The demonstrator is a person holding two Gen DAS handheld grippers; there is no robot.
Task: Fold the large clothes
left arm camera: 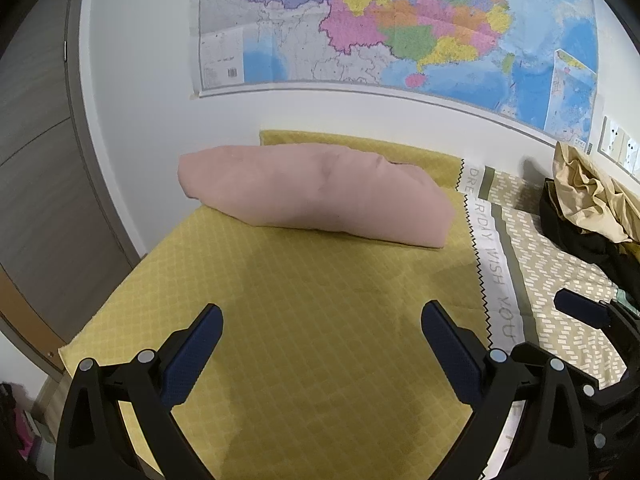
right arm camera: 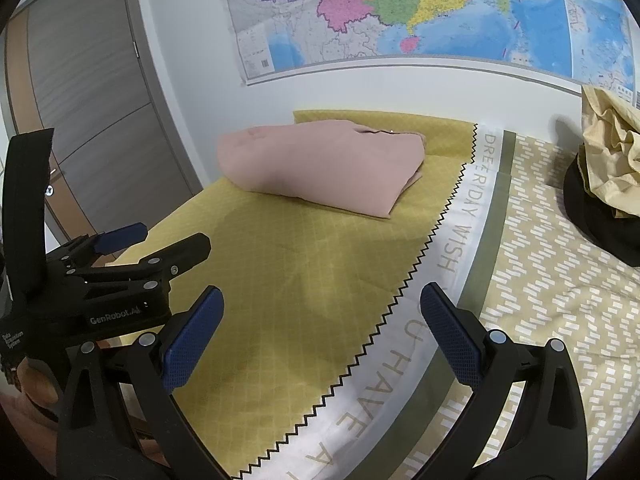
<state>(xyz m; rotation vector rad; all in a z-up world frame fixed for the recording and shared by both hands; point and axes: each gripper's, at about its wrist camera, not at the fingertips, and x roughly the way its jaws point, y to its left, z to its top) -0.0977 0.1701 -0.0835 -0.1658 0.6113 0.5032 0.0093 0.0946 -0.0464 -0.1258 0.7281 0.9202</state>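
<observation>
Folded pink cloth bundle lies at the far end of the yellow checked bed cover, near the wall. Left gripper and right gripper hover above the cover, jaws wide, empty.

Black hand-held gripper w/ 2 blue pads, silver screws.
</observation>
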